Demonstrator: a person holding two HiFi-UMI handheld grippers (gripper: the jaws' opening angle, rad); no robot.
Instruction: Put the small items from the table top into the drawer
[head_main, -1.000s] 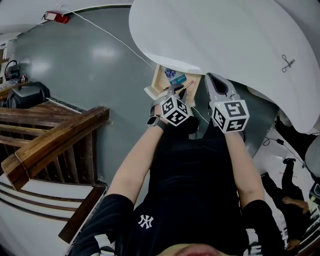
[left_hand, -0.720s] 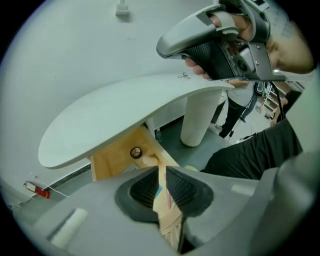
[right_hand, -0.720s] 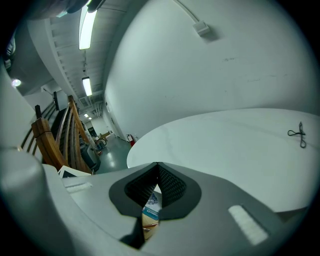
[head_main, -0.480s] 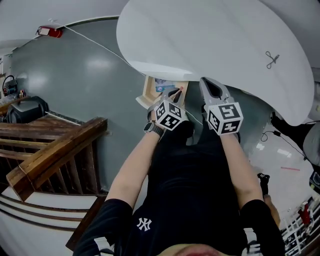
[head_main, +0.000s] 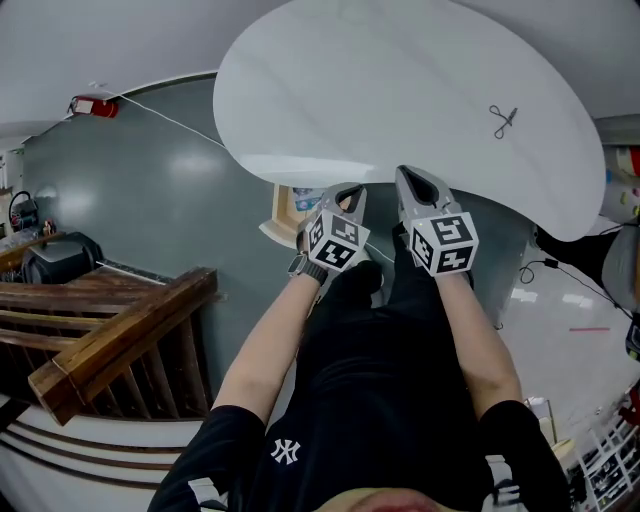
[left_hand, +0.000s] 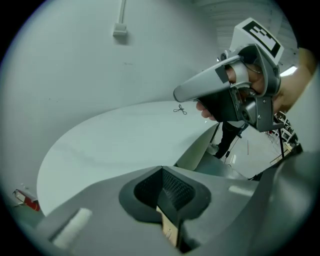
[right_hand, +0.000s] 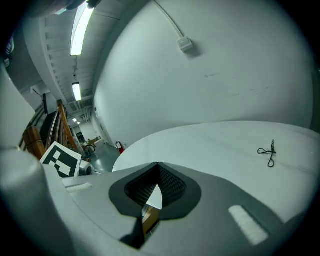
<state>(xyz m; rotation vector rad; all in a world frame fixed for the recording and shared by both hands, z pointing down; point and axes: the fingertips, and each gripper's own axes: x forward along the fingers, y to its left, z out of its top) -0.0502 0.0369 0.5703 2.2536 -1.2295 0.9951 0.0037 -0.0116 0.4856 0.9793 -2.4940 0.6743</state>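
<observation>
A pale wooden drawer (head_main: 285, 208) juts out from under the round white surface (head_main: 400, 90), likely left open to receive things. Beside it, the left gripper (head_main: 346, 192) and right gripper (head_main: 412, 180) hover with fingers closed and empty. A small black wiry item (head_main: 503, 120) remains far right. Grey floor (head_main: 170, 180) lies below.

Head view: the worktop (head_main: 400, 90) fills the upper centre, with a small item (head_main: 502, 120) lying on it at upper right. The drawer (head_main: 284, 206) sits under the worktop's near edge, left of centre. The left gripper (head_main: 348, 195) and right gripper (head_main: 412, 182) are side by side just below that edge. A railing (head_main: 120, 320) stands at lower left.
</observation>
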